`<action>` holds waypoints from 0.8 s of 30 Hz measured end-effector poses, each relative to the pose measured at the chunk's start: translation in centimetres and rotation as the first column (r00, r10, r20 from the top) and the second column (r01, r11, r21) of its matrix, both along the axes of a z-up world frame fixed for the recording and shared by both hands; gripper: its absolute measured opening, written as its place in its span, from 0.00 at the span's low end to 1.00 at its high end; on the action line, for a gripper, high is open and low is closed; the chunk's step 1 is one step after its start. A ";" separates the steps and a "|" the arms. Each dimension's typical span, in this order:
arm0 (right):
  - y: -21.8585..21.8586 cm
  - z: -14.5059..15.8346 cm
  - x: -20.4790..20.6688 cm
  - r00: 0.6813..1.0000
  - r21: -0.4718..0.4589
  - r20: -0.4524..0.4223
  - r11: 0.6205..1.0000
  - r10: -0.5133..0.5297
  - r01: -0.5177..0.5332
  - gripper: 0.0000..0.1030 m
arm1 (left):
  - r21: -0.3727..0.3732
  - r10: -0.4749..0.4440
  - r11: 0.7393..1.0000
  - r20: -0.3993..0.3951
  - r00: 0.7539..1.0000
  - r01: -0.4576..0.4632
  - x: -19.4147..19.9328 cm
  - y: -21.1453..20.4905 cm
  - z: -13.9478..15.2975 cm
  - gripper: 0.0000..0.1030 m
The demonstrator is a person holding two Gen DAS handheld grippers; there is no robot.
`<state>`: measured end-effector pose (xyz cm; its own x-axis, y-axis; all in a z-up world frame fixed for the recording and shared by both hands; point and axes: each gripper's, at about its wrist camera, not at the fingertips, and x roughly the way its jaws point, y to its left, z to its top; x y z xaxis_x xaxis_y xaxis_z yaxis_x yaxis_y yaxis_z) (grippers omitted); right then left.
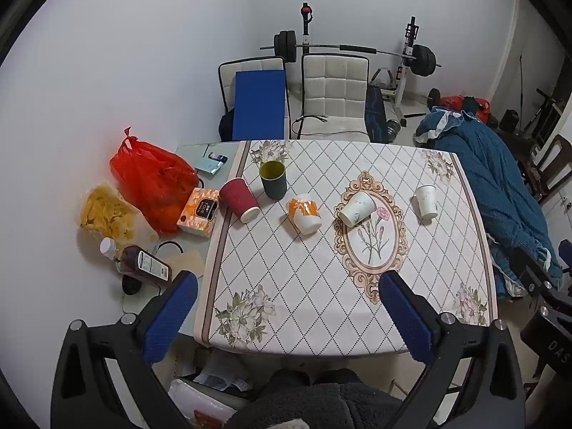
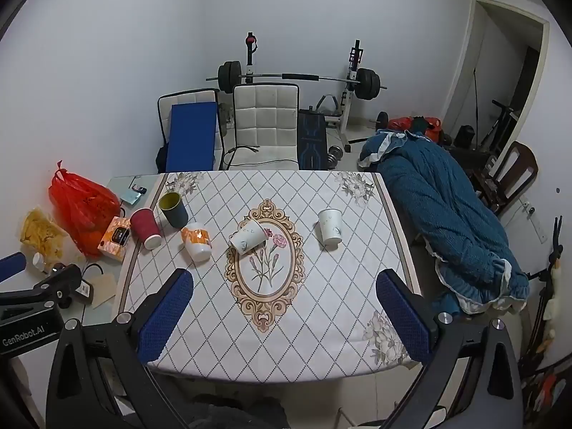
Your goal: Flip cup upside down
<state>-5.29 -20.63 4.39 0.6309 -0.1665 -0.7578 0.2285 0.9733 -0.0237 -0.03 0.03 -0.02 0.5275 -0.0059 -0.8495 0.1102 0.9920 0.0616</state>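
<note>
Several cups stand on the patterned tablecloth (image 1: 321,286). A dark green cup (image 1: 273,179) (image 2: 173,209) stands upright with its mouth up. A maroon cup (image 1: 238,199) (image 2: 145,228), an orange-and-white cup (image 1: 304,212) (image 2: 196,241) and two white paper cups (image 1: 357,208) (image 1: 426,200) (image 2: 248,236) (image 2: 329,231) stand mouth down. My left gripper (image 1: 287,291) is open and empty, above the table's near edge. My right gripper (image 2: 284,287) is open and empty, also above the near edge.
A red plastic bag (image 1: 152,182), a yellow snack bag (image 1: 105,214), an orange tissue pack (image 1: 199,211) and a brown bottle (image 1: 141,262) lie left of the cloth. Two white chairs (image 1: 334,96) stand behind the table. A blue blanket (image 2: 443,211) is heaped at the right.
</note>
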 end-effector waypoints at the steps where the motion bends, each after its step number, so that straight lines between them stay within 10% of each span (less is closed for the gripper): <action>1: -0.1 0.0 0.0 1.000 0.005 0.000 1.000 -0.001 0.001 1.00 | -0.001 -0.002 1.000 0.004 1.000 0.002 0.0 0.0 0.0 1.00; 24: 0.2 0.2 -0.1 1.000 0.007 -0.001 1.000 -0.001 0.001 1.00 | -0.001 0.003 1.000 0.009 1.000 -0.003 0.2 -0.6 0.9 1.00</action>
<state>-5.41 -20.46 4.62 0.6297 -0.1623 -0.7597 0.2297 0.9731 -0.0175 0.13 -0.60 0.85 0.5350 -0.0051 -0.8448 0.1063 0.9924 0.0614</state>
